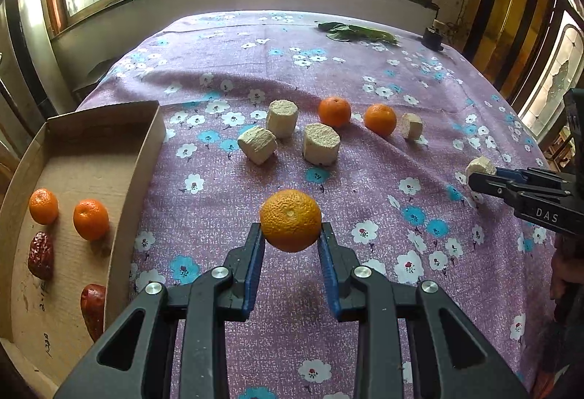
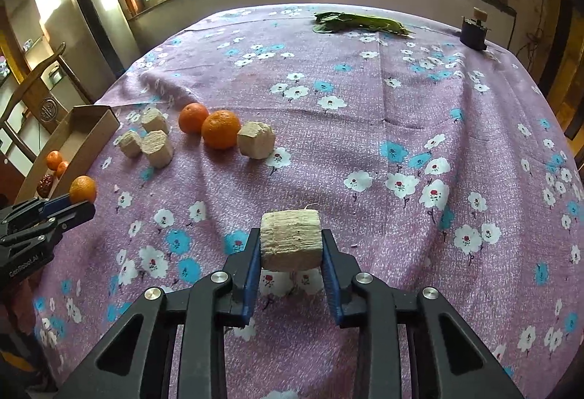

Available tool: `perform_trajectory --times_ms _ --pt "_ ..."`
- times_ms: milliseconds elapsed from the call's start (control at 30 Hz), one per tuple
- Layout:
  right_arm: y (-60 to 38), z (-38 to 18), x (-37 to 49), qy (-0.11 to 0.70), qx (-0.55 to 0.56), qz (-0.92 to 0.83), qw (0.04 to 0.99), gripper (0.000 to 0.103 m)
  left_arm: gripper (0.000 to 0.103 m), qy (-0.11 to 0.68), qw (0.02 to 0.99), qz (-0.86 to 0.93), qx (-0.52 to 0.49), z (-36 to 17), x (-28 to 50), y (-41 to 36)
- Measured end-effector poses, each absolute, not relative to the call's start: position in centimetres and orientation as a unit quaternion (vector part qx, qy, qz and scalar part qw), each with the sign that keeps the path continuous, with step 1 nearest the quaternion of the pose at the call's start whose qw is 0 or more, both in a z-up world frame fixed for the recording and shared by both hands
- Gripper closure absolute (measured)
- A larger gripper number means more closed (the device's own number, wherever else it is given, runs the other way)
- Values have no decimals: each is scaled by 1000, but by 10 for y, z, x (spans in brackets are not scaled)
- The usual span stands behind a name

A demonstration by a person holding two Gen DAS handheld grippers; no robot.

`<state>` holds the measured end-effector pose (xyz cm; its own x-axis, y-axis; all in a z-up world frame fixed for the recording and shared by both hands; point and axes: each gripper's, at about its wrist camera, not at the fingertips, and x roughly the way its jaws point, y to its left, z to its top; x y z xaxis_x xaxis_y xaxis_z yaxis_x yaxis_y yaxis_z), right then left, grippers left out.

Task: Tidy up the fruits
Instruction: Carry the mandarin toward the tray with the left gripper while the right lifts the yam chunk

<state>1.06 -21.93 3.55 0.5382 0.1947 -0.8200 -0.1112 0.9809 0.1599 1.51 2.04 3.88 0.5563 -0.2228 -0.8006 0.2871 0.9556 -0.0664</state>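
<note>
My left gripper (image 1: 291, 229) is shut on a mandarin (image 1: 291, 219) and holds it above the purple flowered cloth. It also shows in the right wrist view (image 2: 83, 189). My right gripper (image 2: 291, 241) is shut on a pale cut chunk (image 2: 291, 239), held above the cloth; it shows at the right edge of the left wrist view (image 1: 480, 166). Two mandarins (image 1: 334, 111) (image 1: 380, 119) and several pale chunks (image 1: 321, 143) lie mid-table. A cardboard tray (image 1: 146, 143) at the left holds two mandarins (image 1: 91, 219) and two red dates (image 1: 41, 255).
Green leaves (image 1: 356, 31) and a small dark object (image 1: 433, 38) lie at the table's far edge by the window wall. A wooden chair (image 2: 43, 85) stands left of the table. The cloth (image 2: 401, 114) has folds near the middle.
</note>
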Motion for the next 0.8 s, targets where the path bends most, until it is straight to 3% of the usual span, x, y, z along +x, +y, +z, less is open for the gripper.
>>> perform_trajectory --times_ms 800 --pt "-122 67 -52 440 3 190 878 70 74 406 908 -95 35 63 -41 55"
